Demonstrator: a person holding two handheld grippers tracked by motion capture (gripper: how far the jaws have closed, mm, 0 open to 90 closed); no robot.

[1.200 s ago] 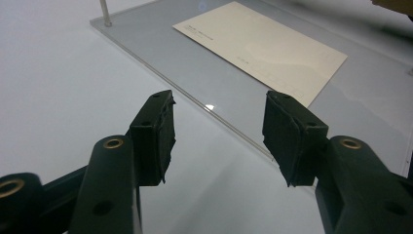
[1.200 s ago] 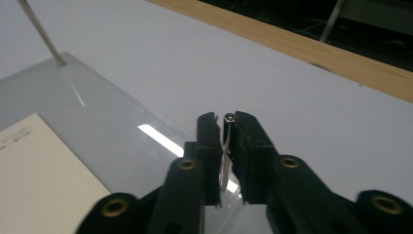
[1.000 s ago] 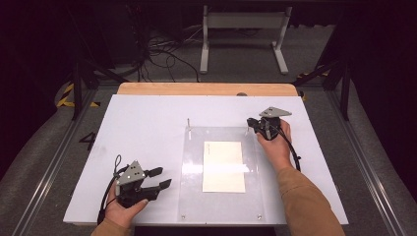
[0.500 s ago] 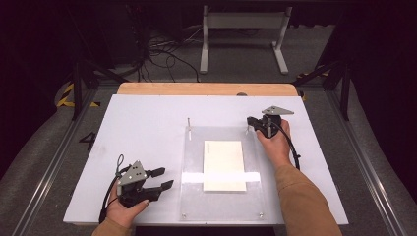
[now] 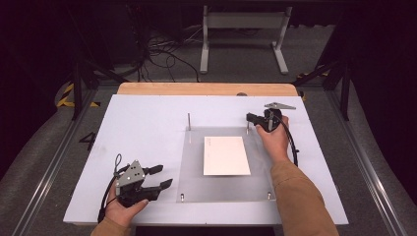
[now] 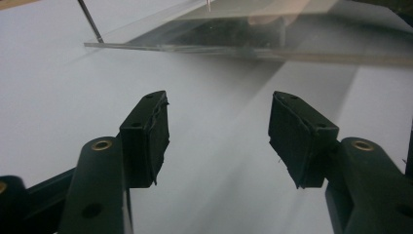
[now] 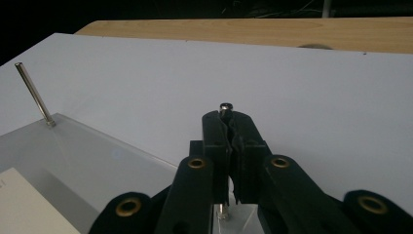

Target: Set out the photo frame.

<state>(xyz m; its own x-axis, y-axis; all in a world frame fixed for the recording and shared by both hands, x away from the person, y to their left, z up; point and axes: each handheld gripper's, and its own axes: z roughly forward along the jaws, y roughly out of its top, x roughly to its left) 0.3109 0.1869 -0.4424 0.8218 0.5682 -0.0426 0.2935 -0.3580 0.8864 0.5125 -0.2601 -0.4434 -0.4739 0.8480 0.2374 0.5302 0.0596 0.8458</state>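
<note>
Your right gripper (image 7: 226, 127) is pinching the upright metal pin (image 7: 225, 108) at the clear plate's (image 5: 194, 167) far right corner. Your left gripper (image 6: 219, 136), jaws just opening and empty, is hovering near left.

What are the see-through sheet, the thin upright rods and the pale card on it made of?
The sheet looks like clear acrylic: glossy, with the table showing through. The rods seem polished metal, silvery and shiny. The card appears matte paper or cardstock, off-white.
</note>
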